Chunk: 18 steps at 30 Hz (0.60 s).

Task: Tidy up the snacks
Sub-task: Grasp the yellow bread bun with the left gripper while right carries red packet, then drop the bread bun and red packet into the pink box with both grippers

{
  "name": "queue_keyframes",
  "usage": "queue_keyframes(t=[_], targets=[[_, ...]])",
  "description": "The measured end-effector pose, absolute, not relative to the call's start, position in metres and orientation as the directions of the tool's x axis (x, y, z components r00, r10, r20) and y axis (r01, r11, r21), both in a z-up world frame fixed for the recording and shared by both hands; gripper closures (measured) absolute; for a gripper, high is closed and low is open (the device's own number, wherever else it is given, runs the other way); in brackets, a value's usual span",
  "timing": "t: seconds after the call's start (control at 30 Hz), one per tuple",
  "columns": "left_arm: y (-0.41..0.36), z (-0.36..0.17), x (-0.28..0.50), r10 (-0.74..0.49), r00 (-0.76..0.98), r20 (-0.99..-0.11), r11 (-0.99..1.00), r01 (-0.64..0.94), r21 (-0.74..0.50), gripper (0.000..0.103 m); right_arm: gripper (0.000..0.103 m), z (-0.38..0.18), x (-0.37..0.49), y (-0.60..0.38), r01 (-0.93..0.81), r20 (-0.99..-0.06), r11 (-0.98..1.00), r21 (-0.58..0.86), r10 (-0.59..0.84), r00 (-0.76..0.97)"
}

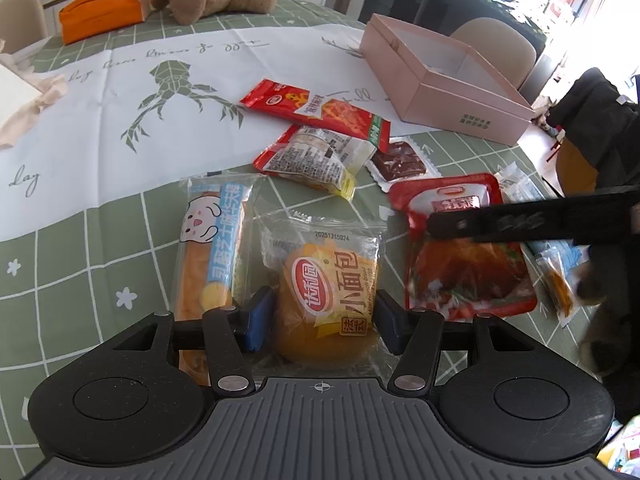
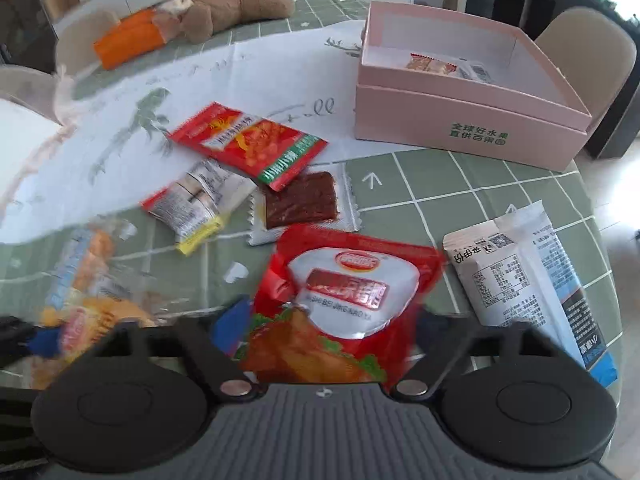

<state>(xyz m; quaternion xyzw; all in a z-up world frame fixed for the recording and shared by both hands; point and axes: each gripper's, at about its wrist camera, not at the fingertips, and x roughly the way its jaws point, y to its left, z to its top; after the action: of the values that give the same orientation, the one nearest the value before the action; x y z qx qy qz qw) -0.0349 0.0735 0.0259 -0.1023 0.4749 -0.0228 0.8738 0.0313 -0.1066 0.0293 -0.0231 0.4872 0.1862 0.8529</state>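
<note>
Gripping bread packet (image 1: 326, 296), left tool (image 1: 320, 316) half-open

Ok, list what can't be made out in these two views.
- Pink box contents: left wrist view, near wall hides the floor.
- Right gripper pads on the red pouch: right wrist view, motion blur.
- Bread pack: right wrist view, smeared.
- White packet: left wrist view, gripper finger covers it.
</note>
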Motion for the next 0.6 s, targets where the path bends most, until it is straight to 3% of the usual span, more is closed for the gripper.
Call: queue_keyframes(t=[0.17,0.33,0.43,0.6], targets=[[0.073,0.026,-0.035,-0.134,0.548,-0.825,0.979,-0.056,-0.197,0.043,0.078,0.056,0.028,-0.119,-0.364,-0.815,0.920,0.149,0.322,0.481],[0.073,0.026,-0.035,-0.134,0.548,-0.825,0.979,-0.056,-0.196,0.043,0.088,0.077,0.027,-0.127,-0.373,-0.795,0.918,0.138,0.327,0.511],[0.073,0.026,-0.035,-0.134,0.548,-0.826,0.979,-0.056,-0.197,0.043,0.088,0.083,0.022,-0.121,-0.419,-0.793,0.898,0.133,0.351,0.499],[0.073,0.026,-0.036,-0.136,0.549,-0.825,0.979,-0.055,-0.198,0.043,0.078,0.056,0.023,-0.105,-0.449,-0.841,0.886,0.114,0.326,0.431]])
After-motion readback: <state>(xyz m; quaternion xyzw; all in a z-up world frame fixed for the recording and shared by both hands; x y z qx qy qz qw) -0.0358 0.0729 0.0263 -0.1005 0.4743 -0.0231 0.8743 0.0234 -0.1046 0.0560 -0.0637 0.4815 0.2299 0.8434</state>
